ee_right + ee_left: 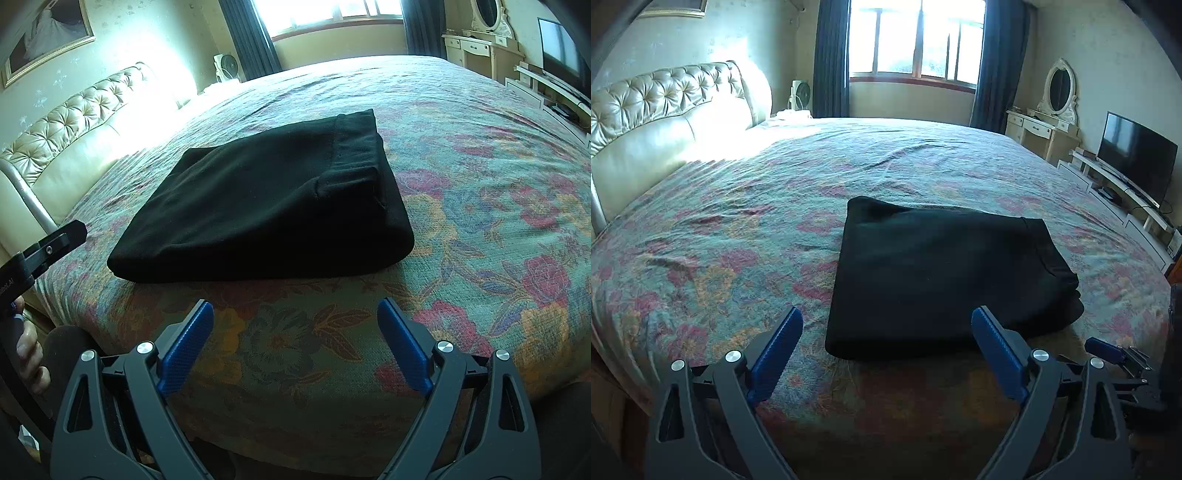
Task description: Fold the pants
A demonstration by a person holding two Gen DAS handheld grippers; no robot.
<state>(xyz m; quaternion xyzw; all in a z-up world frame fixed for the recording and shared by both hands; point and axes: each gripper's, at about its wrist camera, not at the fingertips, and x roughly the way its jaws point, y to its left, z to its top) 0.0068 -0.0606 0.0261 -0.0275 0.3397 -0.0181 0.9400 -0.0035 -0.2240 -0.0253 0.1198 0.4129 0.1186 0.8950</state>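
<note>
Black pants (pixel 945 277) folded flat on bed (pixel 738 221). Left gripper (pixel 888 321) fingers spread, empty. Right gripper (pixel 295 314) same, clear of pants.

Both wrist views look down, close, sharing the pants (pixel 945 277).

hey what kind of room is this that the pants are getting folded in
Most likely a home bedroom. A large bed with a tufted headboard fills the room, black folded pants lie on its floral cover, and a vanity with an oval mirror and a TV stand along the wall.
</note>
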